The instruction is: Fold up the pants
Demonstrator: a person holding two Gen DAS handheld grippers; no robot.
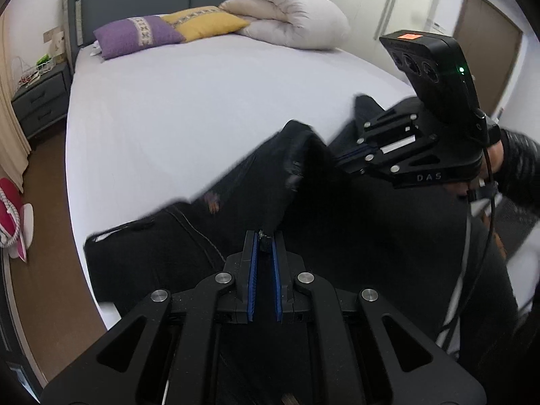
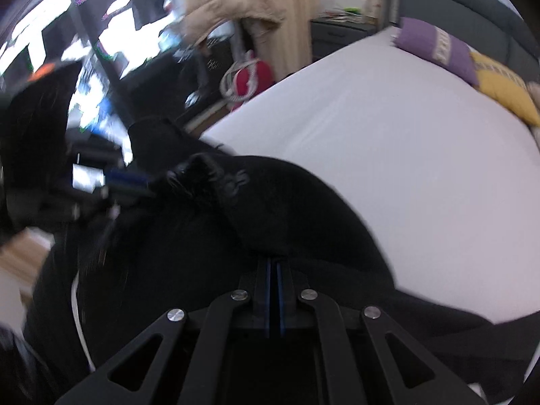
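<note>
Black pants [image 1: 236, 195] hang lifted over the near edge of the white bed [image 1: 202, 101]. My left gripper [image 1: 265, 239] is shut on a pinch of the black fabric. My right gripper [image 1: 341, 162] shows at the right of the left wrist view, shut on another part of the pants. In the right wrist view the right gripper [image 2: 274, 263] is shut on the pants [image 2: 270, 202], and the left gripper [image 2: 148, 180] shows blurred at the left, also gripping them.
A purple pillow [image 1: 138, 35], a yellow pillow [image 1: 206, 22] and a rolled white duvet [image 1: 287, 17] lie at the head of the bed. A grey nightstand [image 1: 40, 98] stands at the left. A red and white bag [image 1: 13, 216] lies on the floor.
</note>
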